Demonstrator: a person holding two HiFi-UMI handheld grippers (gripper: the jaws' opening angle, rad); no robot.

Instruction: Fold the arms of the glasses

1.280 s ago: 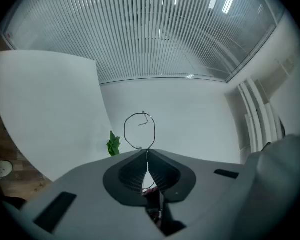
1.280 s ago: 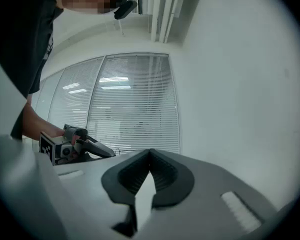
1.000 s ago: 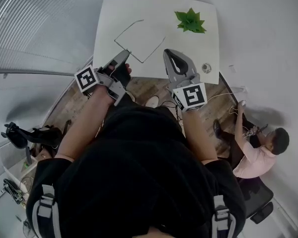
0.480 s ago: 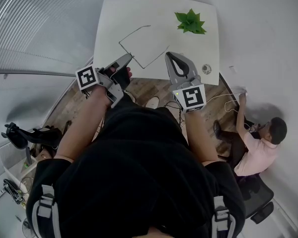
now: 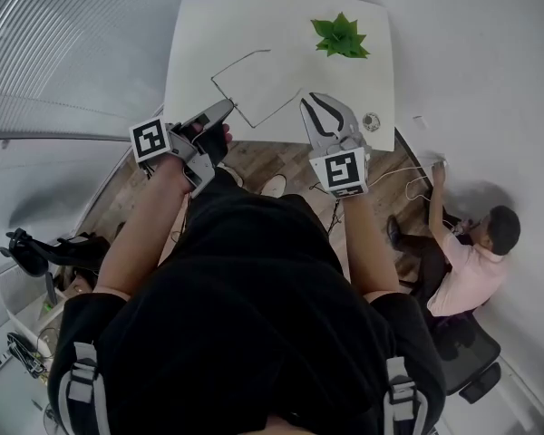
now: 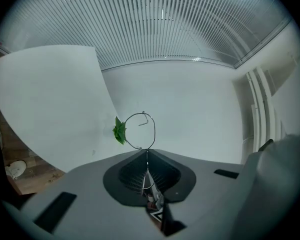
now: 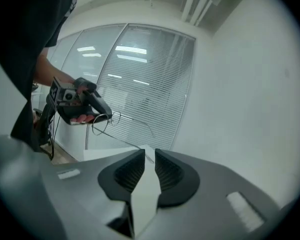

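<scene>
Thin wire glasses (image 5: 254, 87) hang over the near edge of the white table (image 5: 281, 16), both arms spread wide. My left gripper (image 5: 225, 107) is shut on the front of the frame. In the left gripper view one round rim (image 6: 142, 129) stands up out of the closed jaws (image 6: 147, 151). My right gripper (image 5: 319, 101) is just right of the right arm's free end; its jaws have just been opening and nothing is between them. The right gripper view shows a bare gap (image 7: 149, 151), with the left gripper (image 7: 82, 104) and the glasses (image 7: 105, 121) beyond it.
A green plant (image 5: 340, 36) stands at the table's far right, and a small round object (image 5: 372, 120) lies near its right front corner. A seated person in a pink shirt (image 5: 476, 270) is at the lower right, beside cables on the wooden floor.
The right gripper's jaws, shut before, now stand apart, and that gripper has rolled and dropped a little. The glasses and the left gripper have shifted slightly left.
</scene>
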